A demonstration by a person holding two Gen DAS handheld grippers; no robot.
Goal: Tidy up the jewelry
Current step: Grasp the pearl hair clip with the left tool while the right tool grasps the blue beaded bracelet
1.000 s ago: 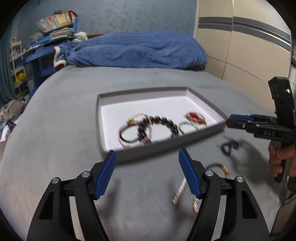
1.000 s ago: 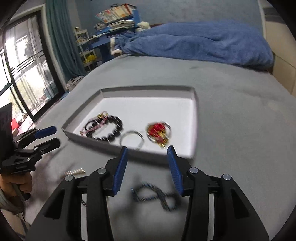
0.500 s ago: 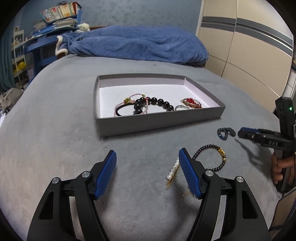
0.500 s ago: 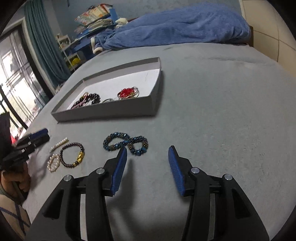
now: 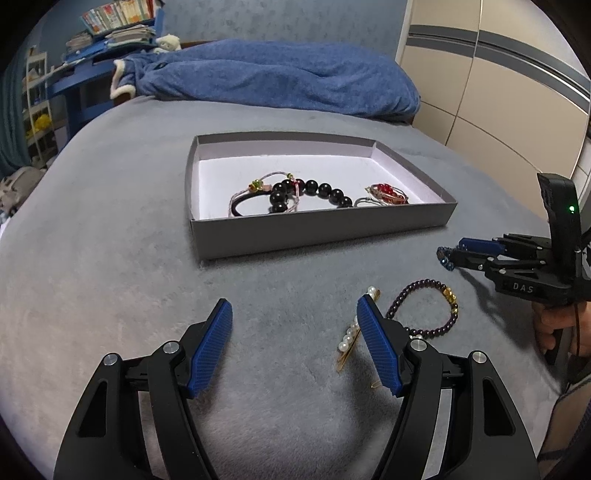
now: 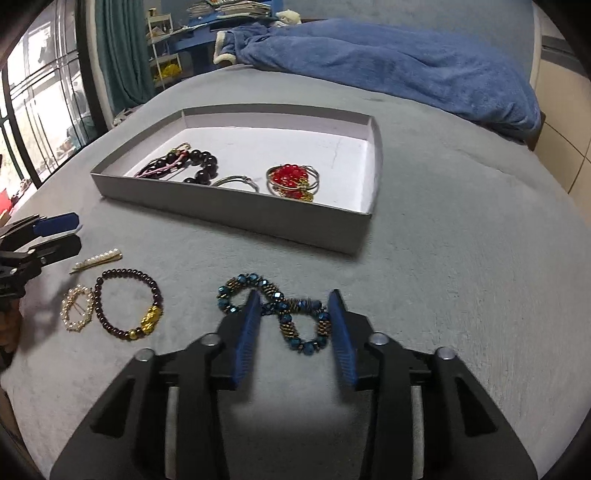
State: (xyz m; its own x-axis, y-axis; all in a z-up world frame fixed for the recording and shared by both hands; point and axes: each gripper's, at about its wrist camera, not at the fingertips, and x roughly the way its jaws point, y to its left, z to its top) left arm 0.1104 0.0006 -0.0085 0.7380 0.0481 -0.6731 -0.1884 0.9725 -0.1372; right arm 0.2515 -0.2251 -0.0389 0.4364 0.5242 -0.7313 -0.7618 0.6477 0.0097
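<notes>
A grey tray point(image 5: 321, 229) point(image 6: 236, 210) on the bed holds a black bead bracelet point(image 5: 314, 190) point(image 6: 201, 164), a pink cord bracelet point(image 5: 258, 188), a silver ring bangle point(image 6: 236, 182) and a red bead piece point(image 5: 388, 192) point(image 6: 293, 177). My right gripper point(image 6: 293, 317) is open, its fingers straddling a twisted blue bead bracelet point(image 6: 280, 310) lying on the bed. My left gripper point(image 5: 295, 339) is open and empty, just left of a pearl hair clip point(image 5: 356, 328) point(image 6: 98, 258) and a dark bead bracelet with gold charm point(image 5: 428, 306) point(image 6: 129, 302). A pearl ring clip point(image 6: 77, 308) lies beside it.
A blue blanket point(image 5: 280, 81) point(image 6: 388, 62) is heaped at the far end of the bed. A wardrobe point(image 5: 498, 92) stands to the right. Shelves with papers point(image 5: 110, 29) and a window point(image 6: 37, 110) are at the left.
My right gripper has come down and forward over the blue bracelet, which now lies between its fingers. My left gripper has drawn back from the tray and holds steady.
</notes>
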